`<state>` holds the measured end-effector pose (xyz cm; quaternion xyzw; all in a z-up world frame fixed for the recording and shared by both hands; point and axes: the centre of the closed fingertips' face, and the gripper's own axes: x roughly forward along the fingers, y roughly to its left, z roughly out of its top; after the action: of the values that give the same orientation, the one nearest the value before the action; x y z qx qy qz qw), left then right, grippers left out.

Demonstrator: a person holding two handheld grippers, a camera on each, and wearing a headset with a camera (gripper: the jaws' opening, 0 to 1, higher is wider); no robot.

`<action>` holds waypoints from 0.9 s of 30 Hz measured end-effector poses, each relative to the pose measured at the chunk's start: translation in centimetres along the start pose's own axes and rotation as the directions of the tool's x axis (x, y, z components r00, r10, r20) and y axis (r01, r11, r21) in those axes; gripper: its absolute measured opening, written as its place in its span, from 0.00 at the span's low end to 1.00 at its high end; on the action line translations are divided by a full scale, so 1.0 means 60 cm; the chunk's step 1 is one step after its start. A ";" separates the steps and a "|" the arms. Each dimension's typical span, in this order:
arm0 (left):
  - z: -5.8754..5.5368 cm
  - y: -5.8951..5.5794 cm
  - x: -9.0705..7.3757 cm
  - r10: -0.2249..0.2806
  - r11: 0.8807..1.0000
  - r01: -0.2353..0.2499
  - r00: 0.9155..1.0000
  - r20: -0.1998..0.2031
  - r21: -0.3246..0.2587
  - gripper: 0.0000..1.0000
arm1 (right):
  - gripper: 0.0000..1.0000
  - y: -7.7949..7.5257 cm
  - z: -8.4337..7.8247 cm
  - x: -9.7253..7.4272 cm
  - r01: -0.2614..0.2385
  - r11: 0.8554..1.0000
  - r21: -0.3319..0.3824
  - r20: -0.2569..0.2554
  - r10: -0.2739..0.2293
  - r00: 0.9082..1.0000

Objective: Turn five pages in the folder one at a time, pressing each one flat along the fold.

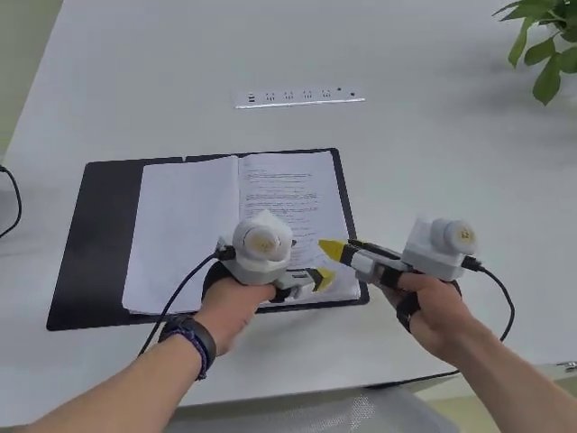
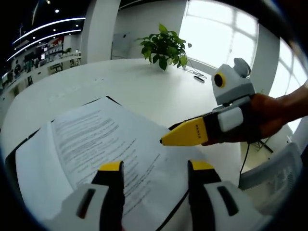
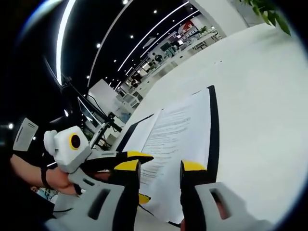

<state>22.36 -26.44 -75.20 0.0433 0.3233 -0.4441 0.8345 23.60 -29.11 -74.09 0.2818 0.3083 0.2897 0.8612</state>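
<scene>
Two pairs of tongs meet over the near right corner of an open black folder (image 1: 99, 244) that lies on a white desk (image 1: 433, 135), just in front of the person. The folder's left side carries a stack of turned leaves (image 1: 180, 230) with blank backs up. Its right side shows a printed page (image 1: 293, 194) lying flat.

The left tongs (image 1: 320, 278), held in the left hand (image 1: 236, 302), point to the right across the lower corner of that printed page. In the left gripper view their jaws (image 2: 156, 167) stand well apart with nothing between them, above the printed page (image 2: 96, 139). Whether the tips touch the paper cannot be told.

The right tongs (image 1: 329, 248), gripped by the right hand (image 1: 433, 311), point left, with their yellow tips just beside the left tongs. In the right gripper view their jaws (image 3: 156, 166) are parted by a moderate gap and hold nothing. The folder (image 3: 213, 130) runs away ahead of them, and the left tongs (image 3: 147, 156) come in from the left. The left gripper view shows the right tongs (image 2: 166, 140) from the side, as a single yellow wedge above the page's edge.

A dark wristband (image 1: 191, 336) circles the left wrist. A white power strip (image 1: 297, 96) lies on the desk beyond the folder, and a leafy plant (image 1: 541, 45) stands at the far right.
</scene>
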 end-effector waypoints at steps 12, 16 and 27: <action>0.008 0.045 -0.071 0.088 0.995 -0.084 0.994 0.059 -0.057 0.52 | 0.04 0.006 0.005 0.006 0.026 0.999 -0.037 0.011 -0.025 1.000; -0.003 0.071 -0.104 0.121 0.992 -0.118 0.991 0.057 -0.050 0.53 | 0.03 0.011 0.008 0.009 0.019 0.999 -0.044 0.006 -0.019 1.000; -0.034 0.129 -0.201 0.221 0.971 -0.210 0.971 0.092 -0.116 0.54 | 0.02 0.028 0.006 0.018 0.035 0.999 -0.042 0.007 -0.035 0.999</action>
<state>22.49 -12.46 -71.51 0.0109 0.2957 -0.3345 0.8947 23.98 -27.37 -73.11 0.2593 0.3043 0.2802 0.8727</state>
